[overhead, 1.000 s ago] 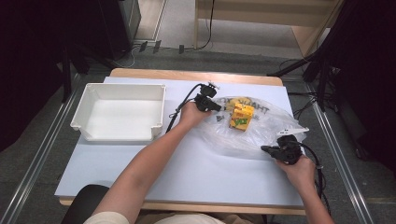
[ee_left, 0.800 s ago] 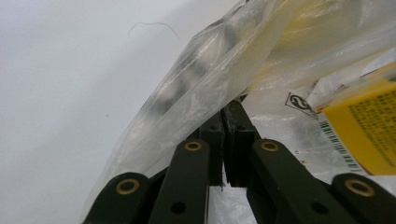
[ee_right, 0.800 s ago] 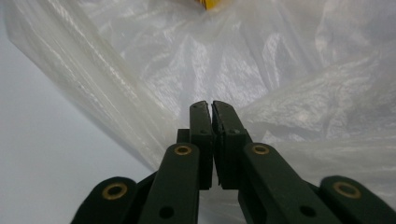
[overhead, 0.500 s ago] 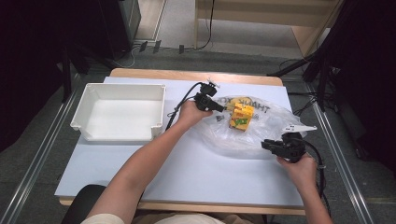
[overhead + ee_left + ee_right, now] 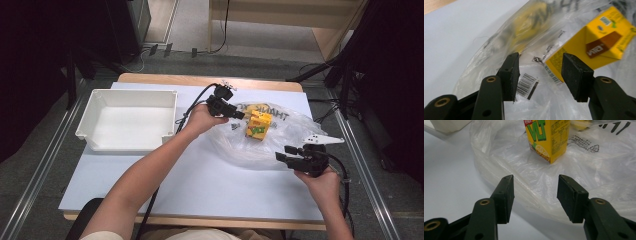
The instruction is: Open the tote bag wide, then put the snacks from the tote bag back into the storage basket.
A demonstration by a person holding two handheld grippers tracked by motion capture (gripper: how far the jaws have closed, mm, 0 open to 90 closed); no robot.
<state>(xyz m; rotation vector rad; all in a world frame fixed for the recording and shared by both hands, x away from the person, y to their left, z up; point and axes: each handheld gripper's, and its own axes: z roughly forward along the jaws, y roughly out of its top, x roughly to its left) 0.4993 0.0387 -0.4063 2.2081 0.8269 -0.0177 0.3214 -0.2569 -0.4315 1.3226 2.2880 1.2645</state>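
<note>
Both grippers, left gripper [image 5: 240, 115] and right gripper [image 5: 281, 153], have just been opening, empty, off the plastic bag [image 5: 295, 137]; lift straight clear before reaching centre-frame for the yellow carton [image 5: 258, 125].

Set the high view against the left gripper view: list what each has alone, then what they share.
High view alone: the white tray, the table's wooden far edge, the person's forearms, the right gripper.
Left gripper view alone: a barcode label on the plastic bag, between open jaws.
Both: the bag, the yellow carton, the blue-white table top.
</note>
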